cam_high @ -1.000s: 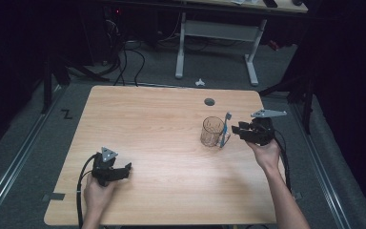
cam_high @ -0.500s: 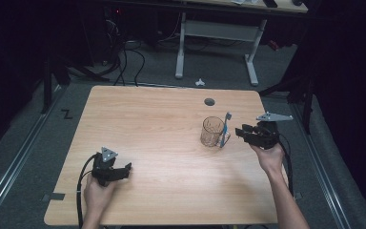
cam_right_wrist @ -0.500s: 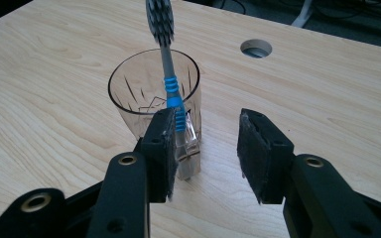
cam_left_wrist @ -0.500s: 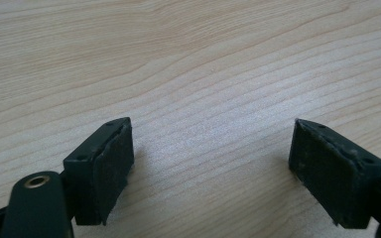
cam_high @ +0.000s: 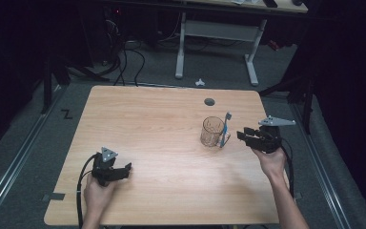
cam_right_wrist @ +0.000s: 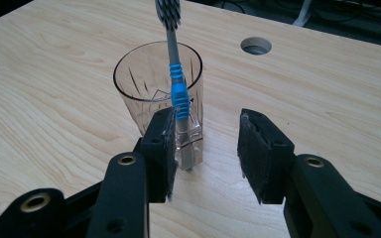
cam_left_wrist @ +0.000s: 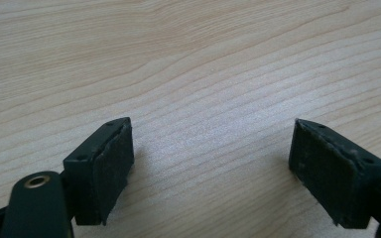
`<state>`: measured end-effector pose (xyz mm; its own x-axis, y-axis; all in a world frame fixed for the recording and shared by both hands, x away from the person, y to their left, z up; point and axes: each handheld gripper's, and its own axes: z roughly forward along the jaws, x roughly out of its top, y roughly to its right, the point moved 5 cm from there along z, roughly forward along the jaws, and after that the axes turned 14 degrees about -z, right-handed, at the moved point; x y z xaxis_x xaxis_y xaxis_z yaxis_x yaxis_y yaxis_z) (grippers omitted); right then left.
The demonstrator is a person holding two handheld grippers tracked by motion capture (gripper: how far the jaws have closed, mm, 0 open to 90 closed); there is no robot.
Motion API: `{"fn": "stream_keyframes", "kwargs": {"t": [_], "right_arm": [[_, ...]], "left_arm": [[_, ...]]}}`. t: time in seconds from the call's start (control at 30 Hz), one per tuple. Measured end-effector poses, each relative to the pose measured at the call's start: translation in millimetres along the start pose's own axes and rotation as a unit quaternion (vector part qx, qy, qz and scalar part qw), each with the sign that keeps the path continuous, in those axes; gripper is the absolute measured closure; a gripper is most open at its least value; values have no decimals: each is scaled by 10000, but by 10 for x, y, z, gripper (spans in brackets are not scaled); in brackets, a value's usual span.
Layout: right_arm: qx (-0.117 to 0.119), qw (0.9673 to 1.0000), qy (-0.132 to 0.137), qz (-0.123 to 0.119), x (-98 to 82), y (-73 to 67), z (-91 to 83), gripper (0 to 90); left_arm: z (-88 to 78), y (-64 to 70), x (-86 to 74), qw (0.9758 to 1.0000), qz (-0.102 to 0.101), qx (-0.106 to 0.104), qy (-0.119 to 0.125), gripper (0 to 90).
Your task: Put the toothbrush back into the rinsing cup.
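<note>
A clear cut-glass tumbler (cam_high: 212,131) (cam_right_wrist: 151,84) stands upright on the right half of the wooden table (cam_high: 162,124). A toothbrush (cam_high: 225,129) (cam_right_wrist: 176,84) with a blue grip leans against the tumbler's outside, bristles up and its foot on the table. My right gripper (cam_high: 241,135) (cam_right_wrist: 206,124) hovers just right of them, open and holding nothing; the brush stands just beyond its left jaw. My left gripper (cam_high: 126,167) (cam_left_wrist: 211,148) rests open near the table's front left, with bare wood between its jaws.
A round cable hole (cam_high: 209,101) (cam_right_wrist: 256,45) pierces the table behind the tumbler. Beyond the far edge stand a white desk frame (cam_high: 214,33) and floor cables (cam_high: 124,57). Dark floor lies on both sides.
My right gripper has drawn back a little to the right, away from the tumbler and toothbrush, which stay put. The left gripper has not moved.
</note>
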<state>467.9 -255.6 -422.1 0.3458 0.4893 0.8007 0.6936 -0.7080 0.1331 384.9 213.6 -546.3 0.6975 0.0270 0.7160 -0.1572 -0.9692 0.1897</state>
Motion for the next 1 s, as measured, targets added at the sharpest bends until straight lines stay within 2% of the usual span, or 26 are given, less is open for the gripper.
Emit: {"fn": "stream_keyframes", "kwargs": {"t": [0.37,0.73,1.0], "right_arm": [[2,9999,106,9,-42,-38,-66,590],[-104,9999,-9,-137,-103,-102,-79,590],[-101,9999,-12,-94,-172,-124,-84,590]], "left_arm": [[0,0,0,10000,-1,0,1,182],[0,0,0,10000,1,0,0,181],[0,0,0,10000,0,0,0,182]]}}
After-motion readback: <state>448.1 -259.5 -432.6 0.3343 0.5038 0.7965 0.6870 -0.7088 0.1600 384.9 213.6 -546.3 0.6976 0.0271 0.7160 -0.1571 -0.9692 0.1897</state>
